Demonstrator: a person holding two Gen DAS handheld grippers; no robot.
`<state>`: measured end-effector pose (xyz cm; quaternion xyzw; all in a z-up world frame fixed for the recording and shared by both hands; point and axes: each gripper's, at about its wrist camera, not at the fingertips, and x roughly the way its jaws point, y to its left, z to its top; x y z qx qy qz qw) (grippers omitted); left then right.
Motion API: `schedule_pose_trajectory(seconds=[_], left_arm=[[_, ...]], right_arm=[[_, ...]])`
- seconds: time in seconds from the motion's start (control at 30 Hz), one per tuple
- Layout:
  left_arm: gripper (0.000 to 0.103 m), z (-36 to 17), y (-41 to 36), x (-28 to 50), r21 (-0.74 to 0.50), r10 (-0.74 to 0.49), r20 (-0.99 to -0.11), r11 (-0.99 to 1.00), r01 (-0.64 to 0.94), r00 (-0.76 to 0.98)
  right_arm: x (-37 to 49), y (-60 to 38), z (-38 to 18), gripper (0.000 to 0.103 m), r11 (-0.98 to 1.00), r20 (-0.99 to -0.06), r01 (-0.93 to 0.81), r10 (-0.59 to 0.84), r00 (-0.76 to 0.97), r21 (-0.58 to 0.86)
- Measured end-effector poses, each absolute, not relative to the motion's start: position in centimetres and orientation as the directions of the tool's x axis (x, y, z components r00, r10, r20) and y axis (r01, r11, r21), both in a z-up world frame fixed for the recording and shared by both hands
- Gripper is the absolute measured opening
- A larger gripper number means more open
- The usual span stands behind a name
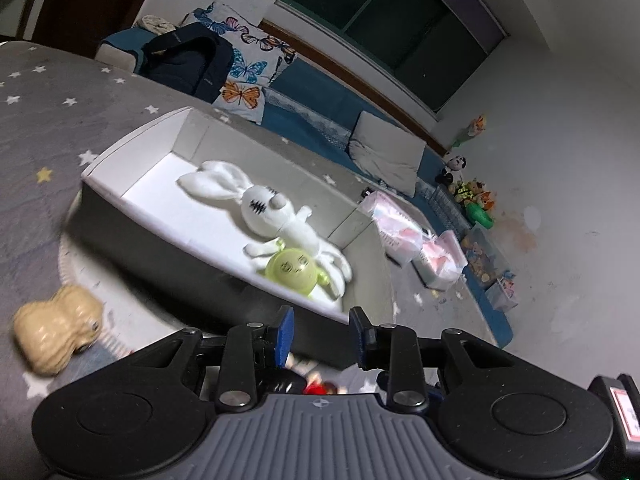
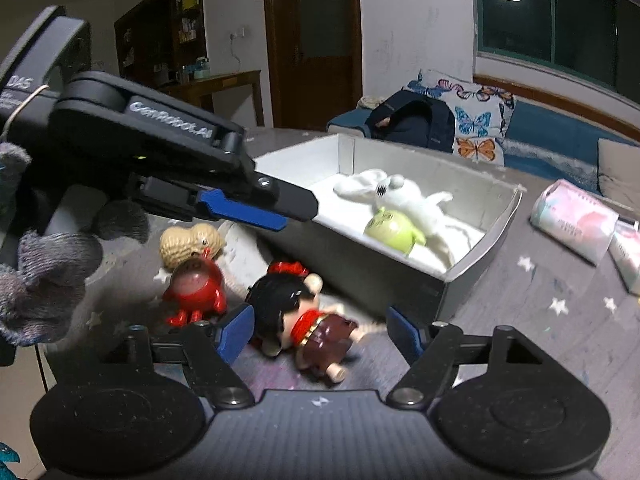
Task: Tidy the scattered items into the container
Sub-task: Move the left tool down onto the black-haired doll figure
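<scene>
- Hovering low over the starred grey table, the right tongs (image 2: 320, 330) stand released, wide apart, with the doll (image 2: 298, 320) lying on its side between the two blue pads; neither pad presses on it, so nothing is gripped yet.
- Just left of the doll stands the red figure (image 2: 196, 290), and behind that, a little farther, the peanut toy (image 2: 190, 244); all three are on the table, near the box's close wall.
- Reaching in from the left at a slant, the left tongs (image 1: 322, 330) are half open and empty; their tips sit above the near edge of the box (image 1: 132, 152).
- Inside the box lie the white rabbit (image 1: 272, 210) and the green ball toy (image 1: 290, 270), touching each other toward the right end. The left half of the box floor is bare.
- By my reckoning two things are put away and three are left: doll, red figure, peanut toy.
- Pink packets (image 2: 576, 220) lie on the table to the right of the box; whether they count as scattered items I cannot tell.
- The doll looks to be the next pick, judging by how the right tongs straddle it.
</scene>
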<state>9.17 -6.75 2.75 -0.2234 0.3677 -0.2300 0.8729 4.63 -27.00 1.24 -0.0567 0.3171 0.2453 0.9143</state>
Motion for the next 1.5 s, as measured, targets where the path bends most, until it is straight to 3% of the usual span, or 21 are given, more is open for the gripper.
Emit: schedule_pose_trajectory(seconds=[0.53,1.5], left_arm=[[0.034,-0.7,-5.0,9.4,-0.595,-0.552,-0.596,0.791,0.141,0.583],[0.035,-0.9,-5.8,9.8,-0.572,-0.561,-0.596,0.799,0.186,0.574]], right_arm=[[7.1,-25.9,-2.2,0.081,0.874,-0.655,-0.472,0.423,0.626,0.113],[3.6,-25.3,-1.7,0.082,0.804,-0.629,-0.577,0.524,0.575,0.142]])
